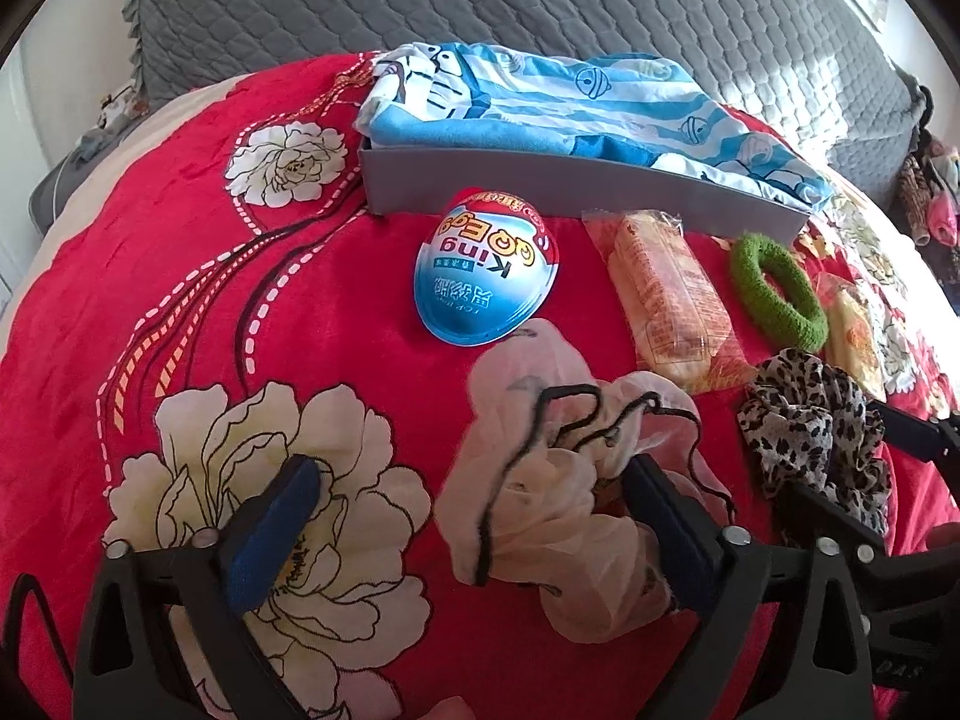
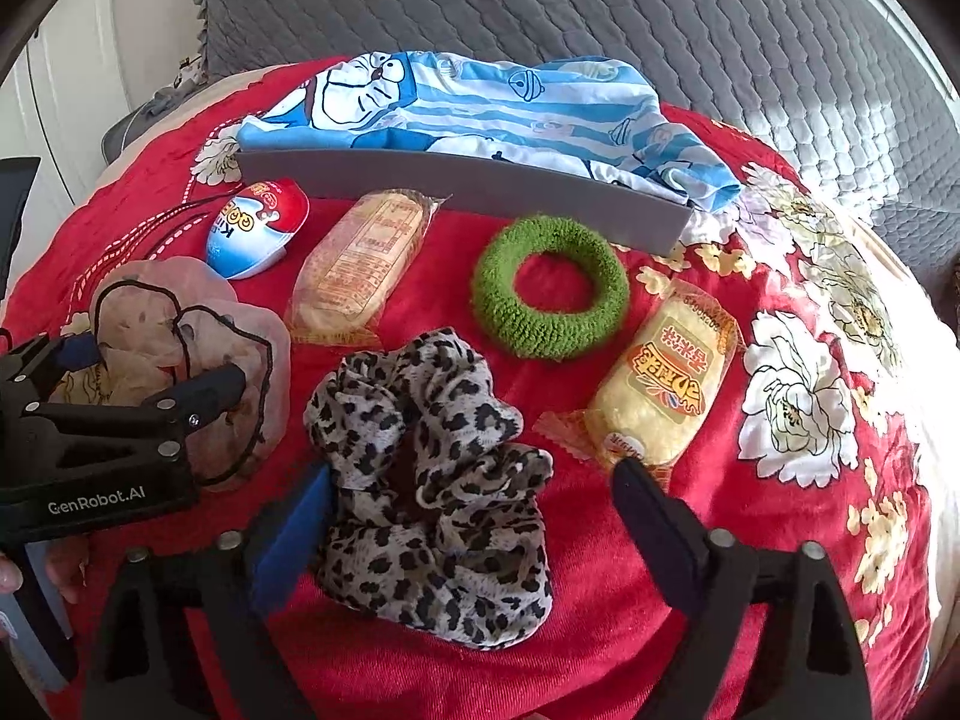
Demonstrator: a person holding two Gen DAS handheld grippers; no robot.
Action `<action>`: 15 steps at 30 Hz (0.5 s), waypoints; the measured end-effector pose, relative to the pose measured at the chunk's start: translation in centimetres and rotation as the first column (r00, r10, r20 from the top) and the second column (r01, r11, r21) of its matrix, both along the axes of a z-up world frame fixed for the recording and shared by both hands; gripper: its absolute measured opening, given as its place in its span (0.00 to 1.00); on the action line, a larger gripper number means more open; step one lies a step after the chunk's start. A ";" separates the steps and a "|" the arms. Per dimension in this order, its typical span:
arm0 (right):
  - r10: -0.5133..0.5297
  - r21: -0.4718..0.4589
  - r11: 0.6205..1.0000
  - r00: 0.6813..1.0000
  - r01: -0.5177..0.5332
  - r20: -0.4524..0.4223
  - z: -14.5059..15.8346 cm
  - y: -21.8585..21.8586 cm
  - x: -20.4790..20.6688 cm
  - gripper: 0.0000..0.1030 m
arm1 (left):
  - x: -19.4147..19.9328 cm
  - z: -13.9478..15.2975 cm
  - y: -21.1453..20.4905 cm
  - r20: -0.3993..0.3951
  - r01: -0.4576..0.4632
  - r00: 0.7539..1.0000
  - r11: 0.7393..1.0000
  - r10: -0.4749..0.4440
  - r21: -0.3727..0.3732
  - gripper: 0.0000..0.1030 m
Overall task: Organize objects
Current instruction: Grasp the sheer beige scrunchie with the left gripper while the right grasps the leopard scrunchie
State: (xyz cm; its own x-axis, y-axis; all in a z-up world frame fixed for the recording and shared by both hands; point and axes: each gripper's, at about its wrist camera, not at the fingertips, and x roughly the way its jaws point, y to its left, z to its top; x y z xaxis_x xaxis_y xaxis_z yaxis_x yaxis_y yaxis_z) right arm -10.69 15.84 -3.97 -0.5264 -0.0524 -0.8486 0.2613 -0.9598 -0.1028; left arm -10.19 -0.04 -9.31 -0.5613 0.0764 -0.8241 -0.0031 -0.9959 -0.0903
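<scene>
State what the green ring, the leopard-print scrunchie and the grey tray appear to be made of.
Green ring: looks like fuzzy terry or chenille fabric, matte, with a nubby pile all round.
Leopard-print scrunchie: thin woven cloth, perhaps chiffon or satin, gathered in soft, limp folds with a slight sheen.
Grey tray: probably rigid plastic or coated board; its wall is smooth, flat and matte with crisp edges.

The red floral blanket [image 2: 600, 630] is looking like soft, matt plush. The egg [image 1: 489, 270] is gleaming in glossy plastic, the snack wrappers [image 2: 666, 384] are shining, the green ring [image 2: 549, 294] is showing fuzzy towelling, and the leopard scrunchie [image 2: 432, 480] is looking like thin smooth cloth.
</scene>
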 end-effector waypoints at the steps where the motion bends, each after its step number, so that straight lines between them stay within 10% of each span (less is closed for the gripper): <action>1: 0.001 0.000 1.000 1.000 -0.001 0.000 0.0 0.0 0.0 0.83 | 0.0 0.0 0.0 0.001 0.003 1.000 1.000 -0.003 -0.002 0.94; 15: 0.047 -0.017 0.999 0.998 -0.046 0.037 0.0 -0.6 0.3 0.44 | 0.5 0.8 1.0 -0.010 0.073 0.997 0.997 -0.073 -0.006 0.54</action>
State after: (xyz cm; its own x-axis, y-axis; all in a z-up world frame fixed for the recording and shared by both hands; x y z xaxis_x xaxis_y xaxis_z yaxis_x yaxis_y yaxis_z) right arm -10.38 15.25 -3.95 -0.4912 -0.0898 -0.8664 0.3092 -0.9479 -0.0771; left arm -9.74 0.95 -8.47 -0.5626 0.1130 -0.8190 -0.0769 -0.9935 -0.0842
